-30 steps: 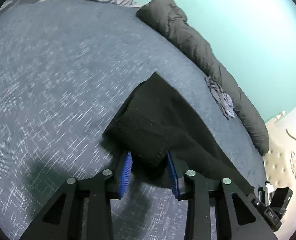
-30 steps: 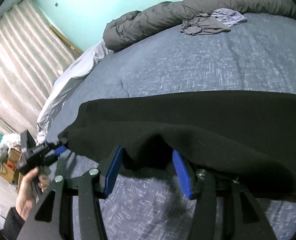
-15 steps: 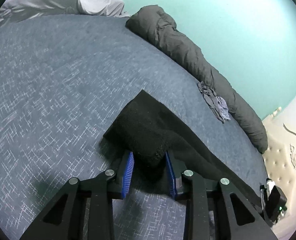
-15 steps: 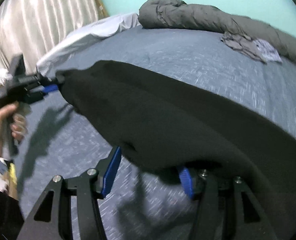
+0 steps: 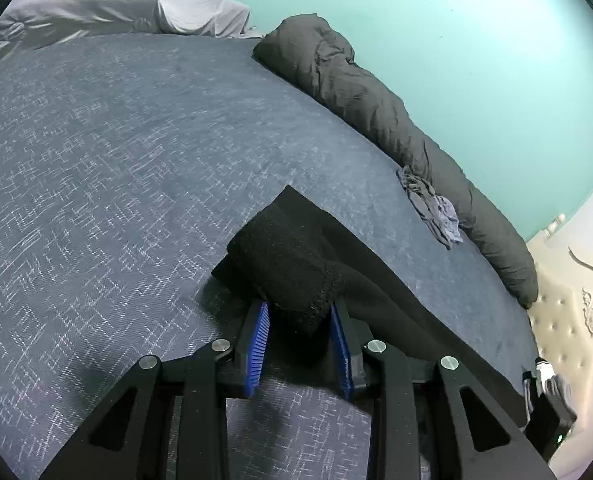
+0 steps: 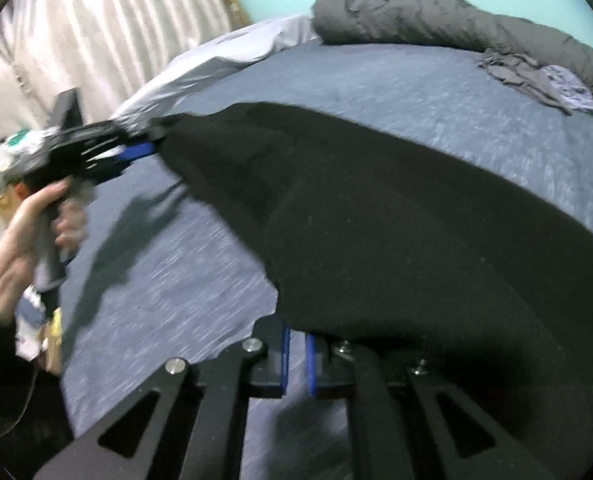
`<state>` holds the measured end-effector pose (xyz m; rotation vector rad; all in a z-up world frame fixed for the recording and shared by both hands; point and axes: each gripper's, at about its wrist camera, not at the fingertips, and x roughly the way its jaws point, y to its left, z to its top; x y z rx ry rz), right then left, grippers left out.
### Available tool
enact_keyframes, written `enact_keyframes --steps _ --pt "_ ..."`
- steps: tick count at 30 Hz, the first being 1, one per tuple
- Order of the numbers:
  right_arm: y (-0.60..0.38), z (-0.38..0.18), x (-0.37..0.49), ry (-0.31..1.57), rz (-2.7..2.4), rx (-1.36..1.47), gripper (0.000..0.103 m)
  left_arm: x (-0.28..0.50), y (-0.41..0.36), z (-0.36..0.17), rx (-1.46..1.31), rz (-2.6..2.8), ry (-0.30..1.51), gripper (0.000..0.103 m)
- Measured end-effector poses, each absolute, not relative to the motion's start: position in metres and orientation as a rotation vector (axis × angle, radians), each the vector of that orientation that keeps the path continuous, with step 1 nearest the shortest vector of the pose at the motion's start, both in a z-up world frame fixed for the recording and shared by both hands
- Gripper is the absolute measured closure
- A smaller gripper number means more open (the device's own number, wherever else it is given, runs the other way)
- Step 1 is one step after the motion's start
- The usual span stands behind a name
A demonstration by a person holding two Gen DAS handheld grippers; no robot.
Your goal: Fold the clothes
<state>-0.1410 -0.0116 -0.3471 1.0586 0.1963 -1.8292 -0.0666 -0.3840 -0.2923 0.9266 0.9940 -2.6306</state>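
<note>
Both tongs pinch the black garment (image 6: 376,216), held stretched above the bed (image 5: 116,160): left tongs (image 5: 300,320) on a bunched corner, right tongs (image 6: 296,360) nearly closed on the edge. Keep tension even, lower flat.

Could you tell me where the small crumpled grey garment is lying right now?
The crumpled grey garment lies on the blue bedspread at its far edge, against the rolled dark grey duvet by the teal wall, beyond the black garment; upper right in both views.
</note>
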Motion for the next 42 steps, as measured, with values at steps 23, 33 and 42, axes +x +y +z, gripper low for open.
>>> enact_keyframes --steps 23,33,42 --pt "0.065 -0.345 -0.129 0.111 -1.917 1.199 0.091 -0.062 -0.385 -0.300 0.977 -2.590 0.967 0.072" --pt "0.166 -0.370 -0.162 -0.119 -2.095 1.493 0.063 -0.063 -0.384 -0.300 0.970 -2.581 0.956 0.072" --pt "0.135 -0.347 -0.195 -0.060 -2.219 1.390 0.063 -0.063 -0.383 -0.299 0.968 -2.582 0.955 0.072"
